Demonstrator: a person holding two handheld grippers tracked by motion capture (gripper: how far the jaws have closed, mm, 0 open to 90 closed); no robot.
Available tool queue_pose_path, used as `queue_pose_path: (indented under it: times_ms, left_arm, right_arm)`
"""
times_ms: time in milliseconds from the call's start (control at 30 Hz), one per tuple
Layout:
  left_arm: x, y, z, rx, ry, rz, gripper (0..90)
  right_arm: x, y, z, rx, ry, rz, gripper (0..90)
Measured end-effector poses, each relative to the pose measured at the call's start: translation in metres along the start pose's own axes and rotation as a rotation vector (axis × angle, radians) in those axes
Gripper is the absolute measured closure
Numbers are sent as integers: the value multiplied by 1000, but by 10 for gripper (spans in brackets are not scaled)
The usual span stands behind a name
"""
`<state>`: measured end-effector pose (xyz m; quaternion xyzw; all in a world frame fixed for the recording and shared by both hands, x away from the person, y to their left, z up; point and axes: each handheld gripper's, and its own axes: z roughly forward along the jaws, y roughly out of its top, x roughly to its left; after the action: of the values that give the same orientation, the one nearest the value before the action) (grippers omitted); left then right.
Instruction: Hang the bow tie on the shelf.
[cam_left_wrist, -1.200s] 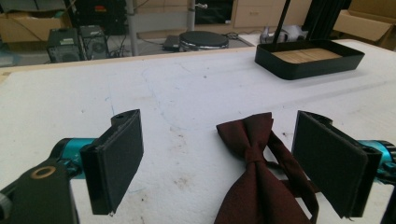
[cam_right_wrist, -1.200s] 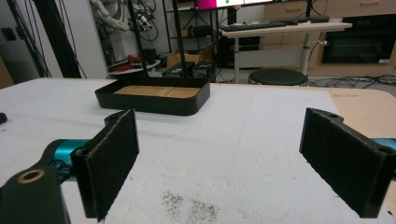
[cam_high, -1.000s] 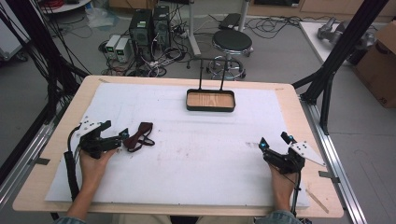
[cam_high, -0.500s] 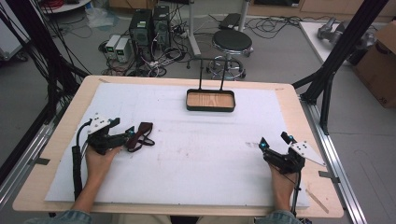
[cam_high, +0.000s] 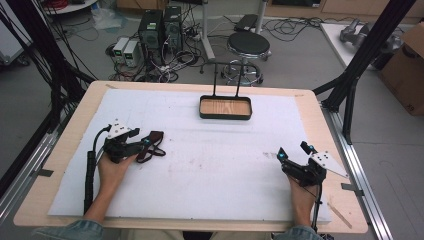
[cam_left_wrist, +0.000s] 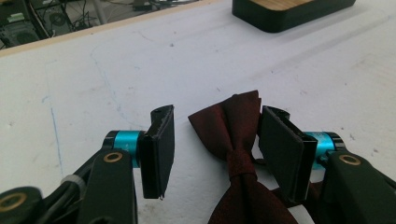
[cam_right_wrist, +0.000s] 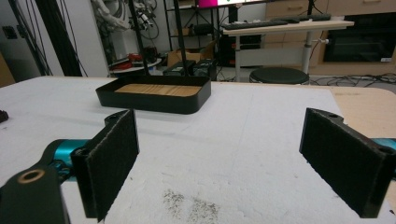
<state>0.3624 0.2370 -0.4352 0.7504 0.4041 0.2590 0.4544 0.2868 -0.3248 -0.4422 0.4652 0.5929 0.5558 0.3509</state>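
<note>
A dark red bow tie (cam_high: 151, 144) lies on the white table cover at the left. In the left gripper view the bow tie (cam_left_wrist: 233, 135) sits between my left gripper's (cam_left_wrist: 217, 114) two black pads; the right pad is at its wing, while a gap remains at the left pad (cam_left_wrist: 161, 149). The jaws have just been closing around it. In the high view my left gripper (cam_high: 141, 145) lies low on the table, pointing right. My right gripper (cam_high: 294, 151) rests at the table's right side, and its jaws (cam_right_wrist: 223, 121) stand wide open on nothing.
A black tray (cam_high: 225, 116) with a wooden floor and a tall wire handle stands at the back middle of the table; its wall shows as the tray (cam_right_wrist: 154, 105) ahead of the right gripper. Stool, computers and cables lie beyond the far edge.
My left hand has slid right toward the bow tie, and its jaws have narrowed around it. The right hand and gripper have stayed still.
</note>
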Motion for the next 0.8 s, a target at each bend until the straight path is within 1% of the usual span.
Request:
queue_pose_path:
  times_ms: [67,167,233,300,367,433,533,633,733,800]
  left_arm:
    - [-1,0,1,9,11,5,459]
    - [-1,-1,2,20,9,2,485]
    - [-2,-2,4,35,6,0,497]
    - [-3,-2,5,49,4,11,512]
    - [-4,-2,6,58,3,13,519]
    - [-4,-3,8,72,12,15,521]
    - [-5,-3,10,97,-4,18,537]
    - [-7,-3,12,121,-6,38,557]
    - [-8,-3,13,134,-10,52,600]
    - [-9,-3,14,131,-15,47,628]
  right_arm:
    - [0,0,0,0,-1,0,111]
    - [0,0,0,1,-2,0,111]
    - [0,0,0,1,0,1,111]
    - [0,0,0,2,2,1,111]
    - [0,0,0,0,2,-3,111]
    - [0,0,0,1,2,-3,111]
    - [0,0,0,3,0,1,111]
    - [0,0,0,3,-1,1,111]
    - [0,0,0,3,-1,1,111]
    - [0,0,0,3,-1,2,111]
